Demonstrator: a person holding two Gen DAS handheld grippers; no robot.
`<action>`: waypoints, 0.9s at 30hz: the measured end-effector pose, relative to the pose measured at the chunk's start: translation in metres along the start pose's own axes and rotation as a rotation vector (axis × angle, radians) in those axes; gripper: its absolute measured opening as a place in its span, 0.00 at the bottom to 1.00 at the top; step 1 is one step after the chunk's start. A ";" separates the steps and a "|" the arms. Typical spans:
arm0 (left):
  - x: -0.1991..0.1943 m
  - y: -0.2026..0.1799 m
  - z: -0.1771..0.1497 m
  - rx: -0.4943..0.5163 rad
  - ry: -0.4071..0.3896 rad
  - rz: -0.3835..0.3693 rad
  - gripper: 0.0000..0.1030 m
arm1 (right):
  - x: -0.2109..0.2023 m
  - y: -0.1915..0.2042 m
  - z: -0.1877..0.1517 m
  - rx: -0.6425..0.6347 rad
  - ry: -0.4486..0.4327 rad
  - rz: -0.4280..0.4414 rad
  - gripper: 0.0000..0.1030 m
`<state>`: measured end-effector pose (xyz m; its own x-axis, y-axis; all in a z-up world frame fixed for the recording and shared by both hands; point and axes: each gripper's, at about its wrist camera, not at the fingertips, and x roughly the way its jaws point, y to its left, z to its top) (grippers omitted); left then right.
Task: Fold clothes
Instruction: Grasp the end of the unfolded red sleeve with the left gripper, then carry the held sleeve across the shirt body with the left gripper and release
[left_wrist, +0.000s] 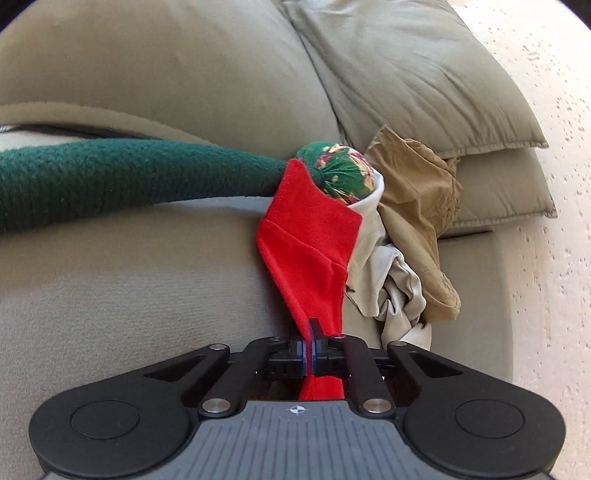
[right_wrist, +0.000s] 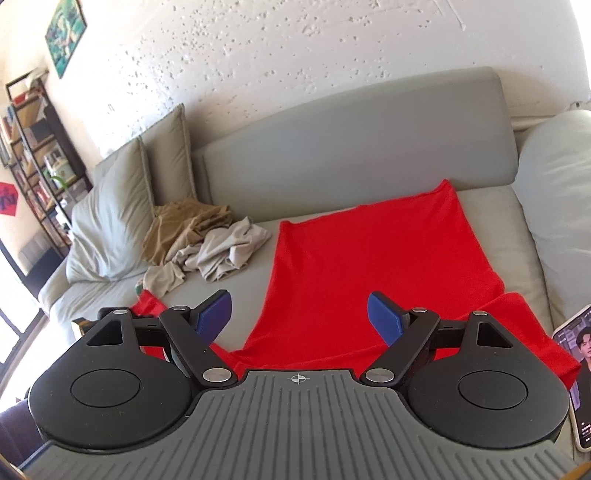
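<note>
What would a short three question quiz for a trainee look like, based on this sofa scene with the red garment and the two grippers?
1. True or false: the left gripper is open and touching nothing.
2. Multiple choice: the red garment lies A) spread on the sofa seat, B) hung over the sofa back, C) stuffed among the pillows.
3. Short answer: which thing lies at the right edge of the right wrist view, beside the right gripper?

Key
1. False. It is shut on a sleeve of the red garment.
2. A.
3. A phone with its screen lit. The right gripper is open above the garment.
</note>
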<state>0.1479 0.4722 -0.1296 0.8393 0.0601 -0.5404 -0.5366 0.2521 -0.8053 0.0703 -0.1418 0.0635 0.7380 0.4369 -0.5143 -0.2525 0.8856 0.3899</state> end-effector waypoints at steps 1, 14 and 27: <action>-0.005 -0.007 -0.001 0.039 -0.011 0.004 0.00 | 0.000 -0.002 -0.001 0.005 0.003 0.003 0.81; -0.093 -0.133 -0.091 0.734 -0.139 0.063 0.00 | -0.037 -0.069 -0.025 0.195 0.006 -0.011 0.81; -0.179 -0.204 -0.359 1.323 -0.181 -0.049 0.01 | -0.063 -0.147 -0.093 0.107 -0.155 -0.195 0.81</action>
<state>0.0755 0.0637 0.0439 0.9099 0.1246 -0.3956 -0.1038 0.9919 0.0737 0.0028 -0.2846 -0.0328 0.8552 0.2227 -0.4679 -0.0345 0.9254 0.3774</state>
